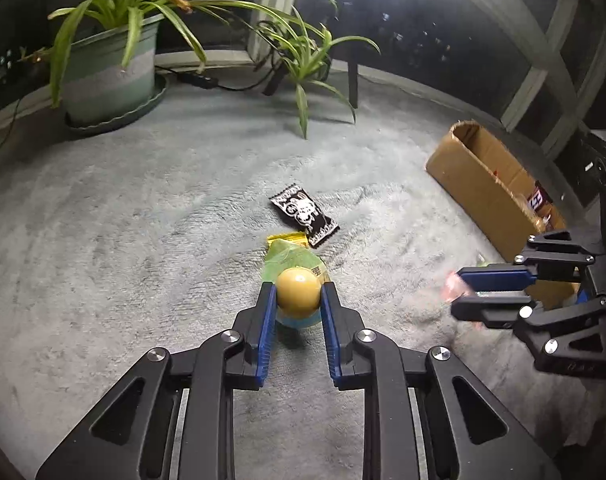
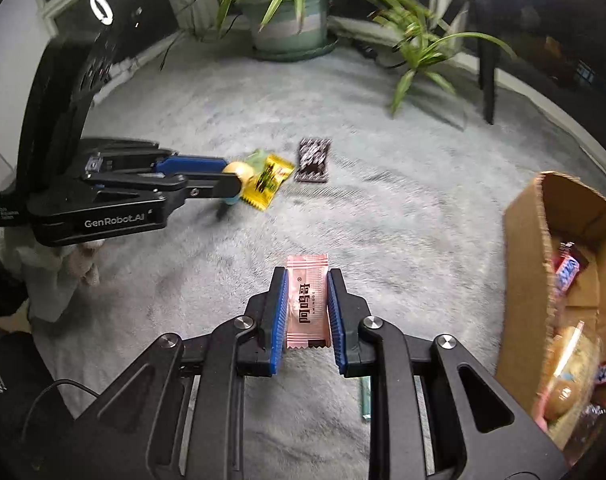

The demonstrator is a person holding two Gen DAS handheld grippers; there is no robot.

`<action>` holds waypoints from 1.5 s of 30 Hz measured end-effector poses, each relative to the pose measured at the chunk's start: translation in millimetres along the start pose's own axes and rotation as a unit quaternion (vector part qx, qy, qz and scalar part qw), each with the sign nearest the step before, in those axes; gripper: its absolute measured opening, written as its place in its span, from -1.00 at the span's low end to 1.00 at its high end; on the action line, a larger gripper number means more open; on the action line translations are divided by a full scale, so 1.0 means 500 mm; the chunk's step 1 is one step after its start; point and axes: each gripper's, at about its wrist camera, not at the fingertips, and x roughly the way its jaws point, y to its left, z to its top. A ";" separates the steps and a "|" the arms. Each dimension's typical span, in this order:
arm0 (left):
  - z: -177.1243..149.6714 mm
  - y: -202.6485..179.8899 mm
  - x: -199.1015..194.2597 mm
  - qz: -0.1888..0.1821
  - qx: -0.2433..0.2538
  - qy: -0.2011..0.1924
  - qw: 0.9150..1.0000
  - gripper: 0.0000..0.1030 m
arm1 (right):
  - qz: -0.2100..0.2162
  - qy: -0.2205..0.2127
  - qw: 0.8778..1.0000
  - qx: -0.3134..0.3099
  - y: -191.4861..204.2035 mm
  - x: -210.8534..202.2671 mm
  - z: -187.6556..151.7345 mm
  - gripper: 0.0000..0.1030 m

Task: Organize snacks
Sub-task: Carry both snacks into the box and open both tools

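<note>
My left gripper [image 1: 299, 294] is shut on a snack with a round yellow ball in a clear green wrapper [image 1: 298, 286], held just above the grey carpet; it also shows in the right wrist view [image 2: 239, 172]. A yellow packet [image 2: 269, 182] and a black-and-white packet [image 1: 305, 214] lie just beyond it. My right gripper [image 2: 307, 280] is shut on a pink packet [image 2: 307, 302] with dark lettering, held above the carpet. The open cardboard box [image 2: 523, 248] with several snacks inside stands to its right.
A large potted plant [image 1: 107, 76] and a smaller plant [image 1: 307, 60] stand at the back by the window. A dark chair leg [image 1: 353, 82] and a black cable [image 1: 207, 80] are near them. A green stick-shaped item [image 2: 365, 398] lies on the carpet under my right gripper.
</note>
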 end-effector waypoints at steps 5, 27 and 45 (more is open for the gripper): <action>0.027 -0.020 -0.038 -0.012 0.008 -0.023 1.000 -0.60 | -0.015 -0.042 0.999 0.026 -0.040 -0.078 0.003 -0.61; 0.186 -0.275 0.009 -0.099 0.104 -0.058 0.988 -0.60 | -0.144 -0.099 0.972 0.155 -0.307 -0.278 -0.076 -0.61; 0.215 -0.420 0.093 -0.119 0.157 -0.027 0.980 -0.60 | -0.169 -0.074 0.962 0.204 -0.395 -0.278 -0.148 -0.61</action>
